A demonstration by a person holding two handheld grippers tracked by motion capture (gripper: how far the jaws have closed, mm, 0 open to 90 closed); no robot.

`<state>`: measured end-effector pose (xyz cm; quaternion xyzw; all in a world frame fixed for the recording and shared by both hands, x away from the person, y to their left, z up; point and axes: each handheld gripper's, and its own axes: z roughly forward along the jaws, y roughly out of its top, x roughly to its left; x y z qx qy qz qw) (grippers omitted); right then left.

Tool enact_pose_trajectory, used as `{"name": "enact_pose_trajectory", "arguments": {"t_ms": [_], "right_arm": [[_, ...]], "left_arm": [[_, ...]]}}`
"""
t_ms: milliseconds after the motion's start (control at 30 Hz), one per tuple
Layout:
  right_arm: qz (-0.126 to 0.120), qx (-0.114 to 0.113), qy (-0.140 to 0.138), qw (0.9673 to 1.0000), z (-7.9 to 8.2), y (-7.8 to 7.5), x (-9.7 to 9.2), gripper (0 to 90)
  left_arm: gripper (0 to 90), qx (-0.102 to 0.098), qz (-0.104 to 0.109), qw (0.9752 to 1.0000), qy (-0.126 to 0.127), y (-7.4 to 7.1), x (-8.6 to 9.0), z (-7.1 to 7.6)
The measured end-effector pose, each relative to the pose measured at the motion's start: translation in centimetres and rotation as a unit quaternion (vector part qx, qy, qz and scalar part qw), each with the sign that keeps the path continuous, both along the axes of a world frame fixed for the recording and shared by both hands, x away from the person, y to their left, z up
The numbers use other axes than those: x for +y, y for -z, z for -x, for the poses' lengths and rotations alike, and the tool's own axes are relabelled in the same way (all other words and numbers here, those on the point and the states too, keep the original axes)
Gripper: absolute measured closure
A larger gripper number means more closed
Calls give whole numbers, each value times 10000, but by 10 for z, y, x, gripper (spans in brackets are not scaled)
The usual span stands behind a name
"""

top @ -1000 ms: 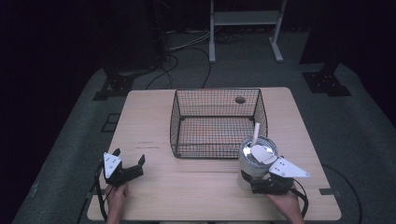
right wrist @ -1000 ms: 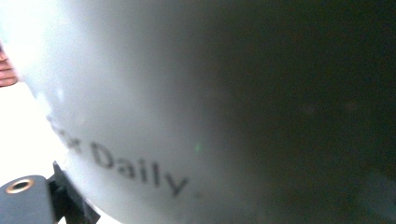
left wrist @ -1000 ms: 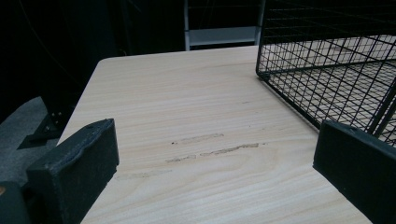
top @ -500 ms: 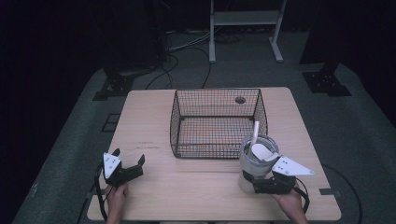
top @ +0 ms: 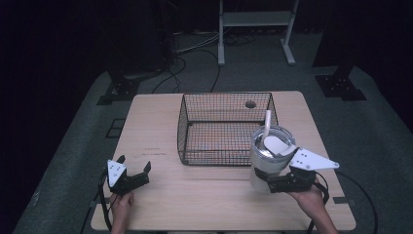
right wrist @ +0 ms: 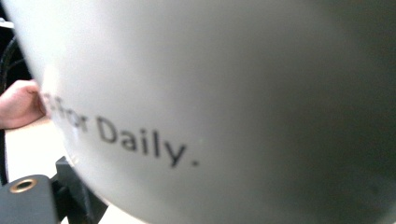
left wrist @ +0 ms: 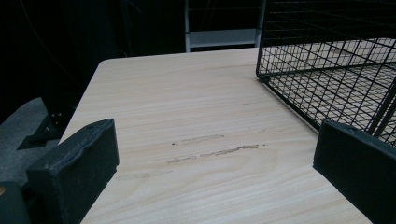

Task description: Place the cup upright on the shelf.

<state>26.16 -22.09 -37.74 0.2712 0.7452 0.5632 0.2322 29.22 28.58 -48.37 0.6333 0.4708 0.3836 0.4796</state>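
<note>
A white tumbler (top: 269, 161) with a lid and a straw (top: 267, 122) is held at the table's right, just in front of the wire basket's near right corner. My right gripper (top: 272, 184) is shut on its lower body. In the right gripper view the tumbler's wall (right wrist: 233, 93) is very close, with the words "For Daily." printed on it. My left gripper (top: 134, 164) rests low over the table's front left, open, with bare wood between its jaws (left wrist: 217, 172).
A black wire basket (top: 226, 95) stands on the middle of the wooden table (top: 156, 126), and its near corner shows at the right in the left gripper view (left wrist: 327, 70). A round hole (top: 251, 104) lies in the tabletop behind it. A hand (right wrist: 18, 102) shows past the tumbler.
My right gripper has risen a little with the tumbler in it. The left gripper has stayed where it was.
</note>
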Motion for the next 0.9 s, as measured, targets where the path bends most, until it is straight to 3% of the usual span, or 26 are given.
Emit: {"name": "enact_pose_trajectory", "arguments": {"t_ms": [233,500,767,900], "right_arm": [[38,-25,-374,9993,-16,-30,24,76],[-43,-122,-602,9981,-36,-61,42,76],[-173,-134,-583,9981,-63,-85,54,76],[-119,-111,-548,9984,-87,-97,64,76]], "left_arm": [[0,3,-31,10000,2,0,-1,0],[0,-6,-38,10000,4,0,-1,0],[0,-19,-54,10000,11,0,-1,0],[0,-20,-81,10000,15,0,-2,1]]}}
